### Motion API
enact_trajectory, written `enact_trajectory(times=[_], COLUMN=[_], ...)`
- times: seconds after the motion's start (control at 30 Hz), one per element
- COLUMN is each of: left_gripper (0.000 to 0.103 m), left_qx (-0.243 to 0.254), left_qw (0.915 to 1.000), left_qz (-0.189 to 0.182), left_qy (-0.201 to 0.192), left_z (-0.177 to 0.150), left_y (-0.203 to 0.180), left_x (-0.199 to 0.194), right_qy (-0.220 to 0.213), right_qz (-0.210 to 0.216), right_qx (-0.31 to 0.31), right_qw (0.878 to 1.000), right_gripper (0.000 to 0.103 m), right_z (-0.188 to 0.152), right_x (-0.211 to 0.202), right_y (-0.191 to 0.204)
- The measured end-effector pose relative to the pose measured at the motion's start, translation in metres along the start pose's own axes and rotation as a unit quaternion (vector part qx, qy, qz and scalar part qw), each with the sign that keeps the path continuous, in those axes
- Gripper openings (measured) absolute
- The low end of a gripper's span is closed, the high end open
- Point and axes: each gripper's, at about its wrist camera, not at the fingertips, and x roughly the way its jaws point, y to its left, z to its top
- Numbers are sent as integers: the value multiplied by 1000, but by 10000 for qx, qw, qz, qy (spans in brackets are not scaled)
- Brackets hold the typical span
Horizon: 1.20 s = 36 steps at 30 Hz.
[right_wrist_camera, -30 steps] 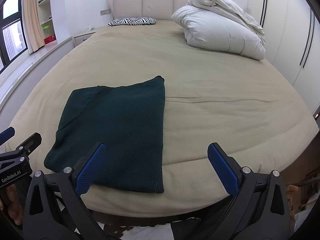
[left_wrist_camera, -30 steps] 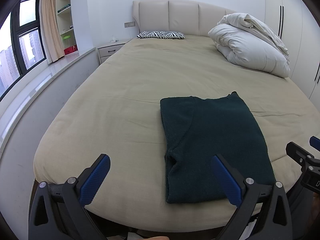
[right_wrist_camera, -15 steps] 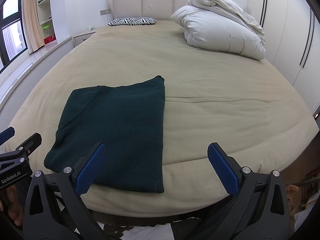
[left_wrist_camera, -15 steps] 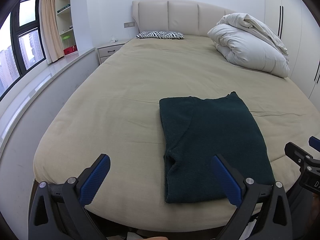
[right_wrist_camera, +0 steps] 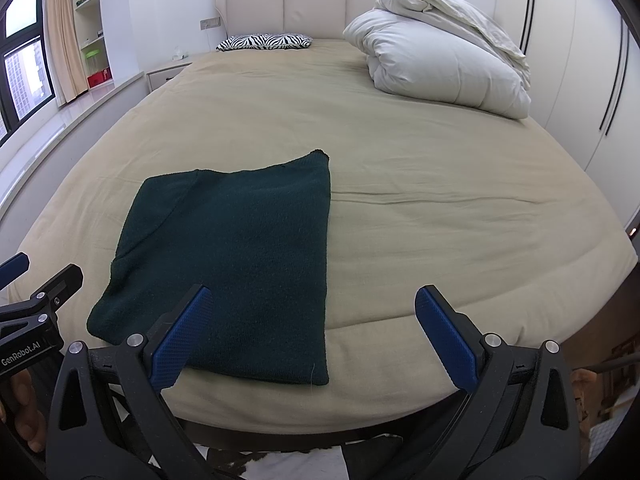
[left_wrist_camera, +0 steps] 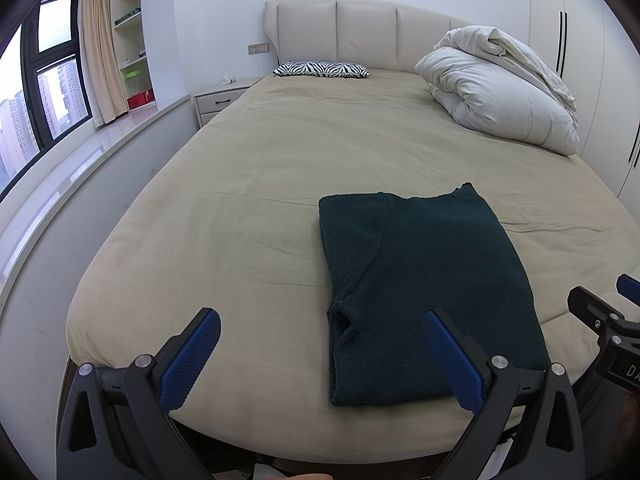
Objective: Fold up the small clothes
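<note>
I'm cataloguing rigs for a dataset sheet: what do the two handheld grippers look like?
Both match: the left gripper and right gripper have matte black angular frames with triangular cut-outs and silver round bolts, and flat fingers faced with textured blue pads. White "GenRobot.AI" lettering marks the left gripper's side.

bed [left_wrist_camera: 280,184] | on it: green sweater [left_wrist_camera: 424,280], duvet [left_wrist_camera: 500,92], zebra pillow [left_wrist_camera: 322,69]
</note>
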Motion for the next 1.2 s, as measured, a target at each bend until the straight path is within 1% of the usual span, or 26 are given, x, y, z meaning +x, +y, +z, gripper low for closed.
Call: enact_trajectory(times=[1.2], left_gripper=[103], left_qx=[45], left_qw=[10000], left_qz=[-47], left_qy=[29], left_z=[-3], left_y=[-1], left_x=[1], right_qy=[25], right_qz=[6], right_qx=[4], right_qw=[10000], right_gripper=[103], right_z=[-1], right_x=[2], right_y=[-2])
